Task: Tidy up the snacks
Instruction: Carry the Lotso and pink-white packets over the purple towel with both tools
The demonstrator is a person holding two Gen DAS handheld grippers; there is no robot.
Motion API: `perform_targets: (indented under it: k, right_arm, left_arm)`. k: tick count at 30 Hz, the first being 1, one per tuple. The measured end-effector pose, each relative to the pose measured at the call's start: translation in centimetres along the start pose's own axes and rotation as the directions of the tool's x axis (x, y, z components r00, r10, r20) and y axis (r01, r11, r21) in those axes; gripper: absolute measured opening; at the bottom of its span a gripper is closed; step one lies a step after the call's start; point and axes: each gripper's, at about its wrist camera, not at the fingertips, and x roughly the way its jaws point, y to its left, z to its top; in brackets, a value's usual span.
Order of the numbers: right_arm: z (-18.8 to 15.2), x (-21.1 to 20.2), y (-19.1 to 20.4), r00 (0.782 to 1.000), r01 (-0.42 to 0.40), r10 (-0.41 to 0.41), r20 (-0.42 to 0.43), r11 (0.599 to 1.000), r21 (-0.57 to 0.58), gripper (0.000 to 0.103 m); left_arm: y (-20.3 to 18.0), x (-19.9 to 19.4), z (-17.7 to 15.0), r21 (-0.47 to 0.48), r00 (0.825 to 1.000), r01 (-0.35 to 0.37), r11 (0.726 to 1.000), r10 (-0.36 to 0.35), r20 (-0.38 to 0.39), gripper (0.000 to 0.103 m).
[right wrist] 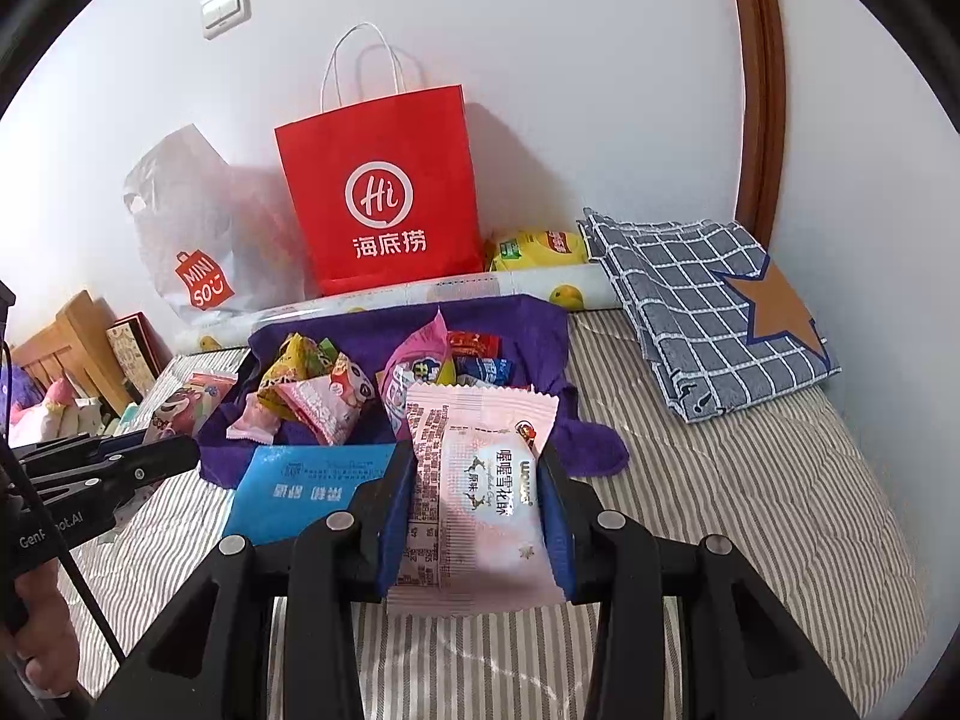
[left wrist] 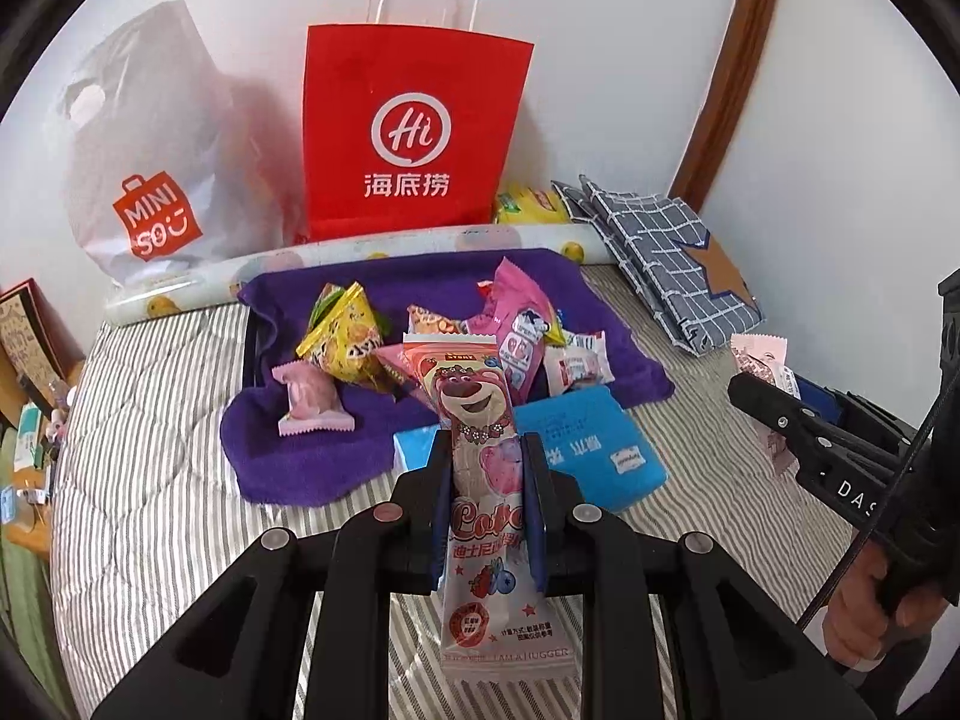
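Two snacks pinched: left tool (left wrist: 487,468) grips pink bear-print packet (left wrist: 480,420), right tool (right wrist: 474,498) pale-pink wrapper (right wrist: 480,480).

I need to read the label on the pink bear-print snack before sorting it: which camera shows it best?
The left wrist view: the pink bear-print snack stands clamped in the left gripper, its printed face filling the centre. The right wrist view shows only its top end at the left edge, small and angled.

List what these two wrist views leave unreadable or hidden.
- Red paper bag, both views: contents hidden by its own walls.
- Tray under the purple towel: covered; only a dark edge shows in the left view.
- Yellow packet: partly hidden behind the patterned roll.
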Motion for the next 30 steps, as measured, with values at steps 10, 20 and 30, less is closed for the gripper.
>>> perform_targets:
  k: [10,20,30]
  right_arm:
    - [1.5,1.0,0.4,1.0,-0.006,0.006,0.007,1.0,-0.016,0.037]
    - [3.1,2.3,0.8,1.0,-0.025,0.025,0.015,0.999,-0.029,0.037]
    - [4.6,3.5,1.2,0.999,-0.041,0.042,0.023,0.998,-0.041,0.037]
  left_arm:
    - [0.4,0.0,1.6,-0.002,1.0,-0.009,1.0,0.009,0.02,0.021]
    - [1.3,0.3,3.1,-0.014,0.999,-0.03,0.999,0.03,0.029,0.021]
    - [1.4,0.7,4.5,0.005,0.998,-0.052,0.999,0.052,0.034,0.021]
